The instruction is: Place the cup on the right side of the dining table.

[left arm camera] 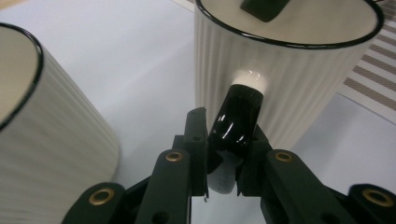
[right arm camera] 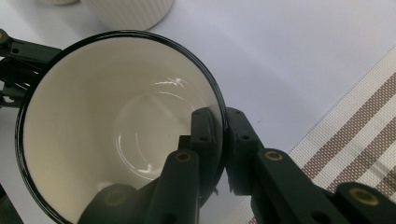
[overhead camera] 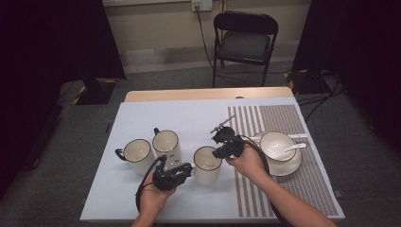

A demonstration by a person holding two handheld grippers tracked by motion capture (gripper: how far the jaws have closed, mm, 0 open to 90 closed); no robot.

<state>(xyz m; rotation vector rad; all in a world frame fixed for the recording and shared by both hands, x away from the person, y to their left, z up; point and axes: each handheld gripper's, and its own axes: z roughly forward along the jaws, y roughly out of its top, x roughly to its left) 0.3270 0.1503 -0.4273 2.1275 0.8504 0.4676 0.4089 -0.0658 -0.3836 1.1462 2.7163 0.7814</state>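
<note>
A ribbed white mug (overhead camera: 207, 164) with a black rim stands on the white mat, near the front. My left gripper (overhead camera: 188, 170) comes in from the left and is shut on the mug's glossy black handle (left arm camera: 236, 119), with a jaw on each side of it. My right gripper (overhead camera: 219, 153) is shut on the right side of the same mug's rim (right arm camera: 219, 105), one jaw inside the cup and one outside. The mug (right arm camera: 116, 130) is empty inside. The left gripper (right arm camera: 16, 60) shows beyond its far side.
Two more ribbed mugs (overhead camera: 137, 155) (overhead camera: 166, 143) stand to the left, one close beside my left gripper (left arm camera: 42, 130). On the striped placemat (overhead camera: 279, 118) at the right sits a bowl (overhead camera: 276, 144) on a saucer with a spoon (overhead camera: 294, 147). A black chair (overhead camera: 244, 42) stands behind the table.
</note>
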